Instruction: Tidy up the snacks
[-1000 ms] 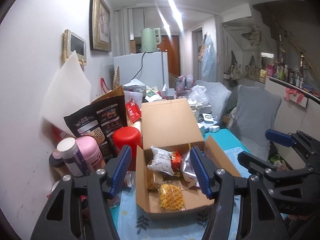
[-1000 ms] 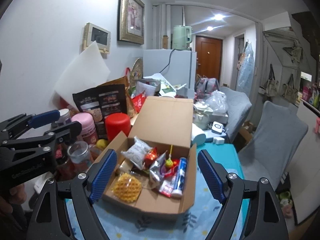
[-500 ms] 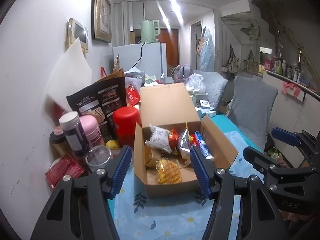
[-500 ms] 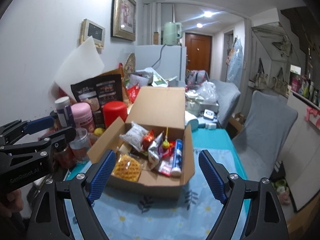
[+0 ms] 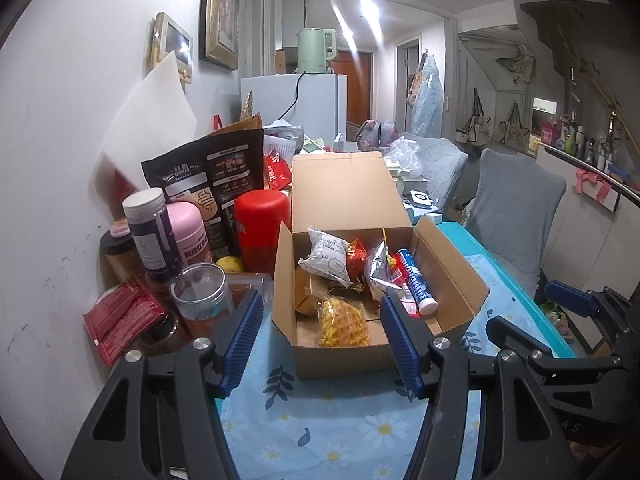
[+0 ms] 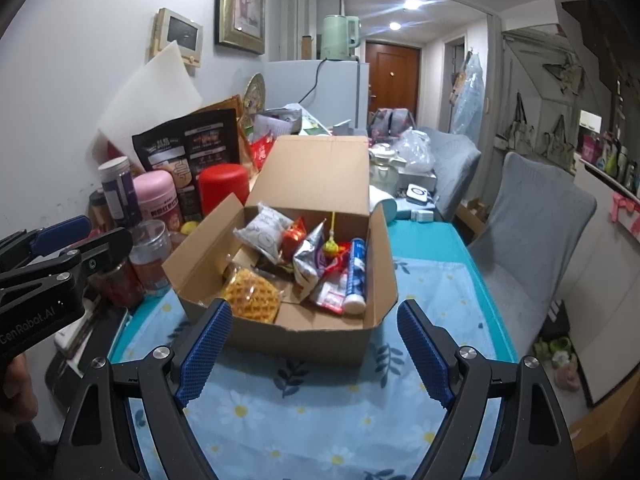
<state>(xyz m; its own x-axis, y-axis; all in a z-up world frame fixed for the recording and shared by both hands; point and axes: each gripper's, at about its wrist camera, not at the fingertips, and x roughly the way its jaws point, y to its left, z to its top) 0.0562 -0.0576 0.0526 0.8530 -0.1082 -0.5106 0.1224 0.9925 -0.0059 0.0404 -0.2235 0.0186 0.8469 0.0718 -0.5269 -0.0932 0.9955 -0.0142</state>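
The table point(image 6: 432, 280), under a blue daisy-print cloth, carries an open cardboard box point(image 6: 320, 332) with its lid flap standing up at the back. The snacks lie inside the box in a loose heap: a white pouch point(image 6: 262, 230) at the back left, a blue-and-white tube point(image 6: 357, 270) along the right wall, a silver foil bag point(image 6: 306, 260) in the middle, a yellow waffle pack point(image 6: 251, 299) at the front left, and a small lollipop point(image 6: 330, 245) sticking up behind the foil bag. Left of the box stand a red canister point(image 5: 262, 222), a pink tub point(image 5: 188, 232) and a clear jar point(image 5: 202, 292).

The left gripper point(image 5: 322, 338) and the right gripper point(image 6: 314, 354) both hang in front of the box, jaws spread wide and holding nothing.

With the snacks in the box and both tools empty, this fits either a moment before packets get sorted or one after they have been gathered in; the pictures do not settle which. Any pick from the heap would call for a descent from above onto one packet, clear of the box walls.

The box's front wall hides its floor. The left gripper's right finger covers part of the snacks in its own view. Packet labels are too small to read, and the jars left of the box overlap one another.
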